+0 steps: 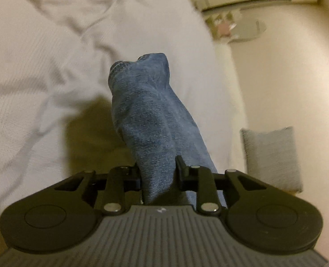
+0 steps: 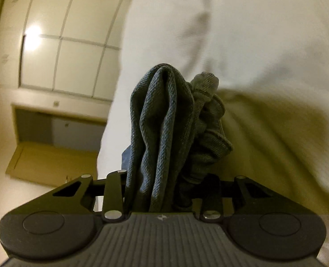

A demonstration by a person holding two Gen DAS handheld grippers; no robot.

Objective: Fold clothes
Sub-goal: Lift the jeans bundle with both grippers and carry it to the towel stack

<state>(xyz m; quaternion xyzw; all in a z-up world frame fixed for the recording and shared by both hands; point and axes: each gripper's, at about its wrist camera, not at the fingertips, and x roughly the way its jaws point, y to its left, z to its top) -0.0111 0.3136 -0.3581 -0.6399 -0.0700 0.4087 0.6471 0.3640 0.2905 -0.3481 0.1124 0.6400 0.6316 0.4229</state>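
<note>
Both grippers — left gripper point(image 1: 157, 173), right gripper point(image 2: 164, 184) — clench bunched jeans point(image 1: 146, 111) between their jaws.

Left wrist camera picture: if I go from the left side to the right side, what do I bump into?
White bedcover → blue jeans pinched in the left tongs → grey pillow on the floor.
</note>
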